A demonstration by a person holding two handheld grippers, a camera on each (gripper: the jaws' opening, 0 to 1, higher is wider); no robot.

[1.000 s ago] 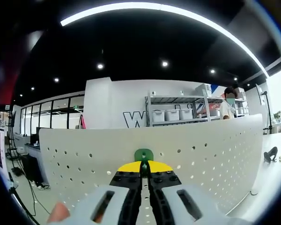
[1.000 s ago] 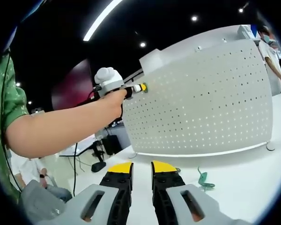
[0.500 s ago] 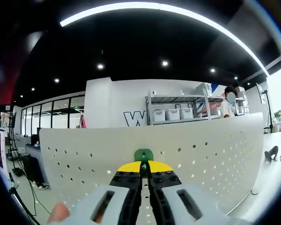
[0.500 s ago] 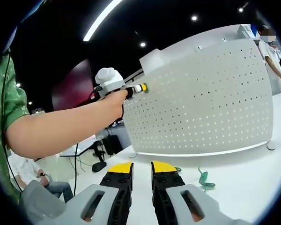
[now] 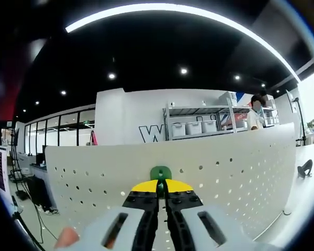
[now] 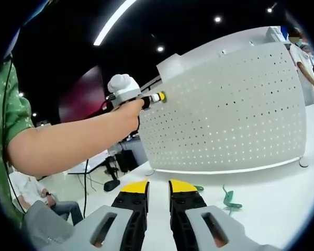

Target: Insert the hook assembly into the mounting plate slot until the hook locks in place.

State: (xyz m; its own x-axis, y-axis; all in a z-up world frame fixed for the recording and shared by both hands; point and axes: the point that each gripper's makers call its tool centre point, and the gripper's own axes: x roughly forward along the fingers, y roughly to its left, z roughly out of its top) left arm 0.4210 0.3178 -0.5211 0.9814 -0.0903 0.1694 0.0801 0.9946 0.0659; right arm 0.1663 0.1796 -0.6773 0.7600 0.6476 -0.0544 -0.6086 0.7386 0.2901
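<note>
Hook, green, sits clamped in my left gripper jaws at 12 o'clock, at the top edge of the white perforated mounting plate. My right gripper jaws stand narrowly apart, holding nothing, above the table; spare green hooks lie at 2 o'clock.

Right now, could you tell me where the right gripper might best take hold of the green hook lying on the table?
Probably its upright stem: the green hook lies alone on the white table, so the open right gripper could descend from above.
</note>
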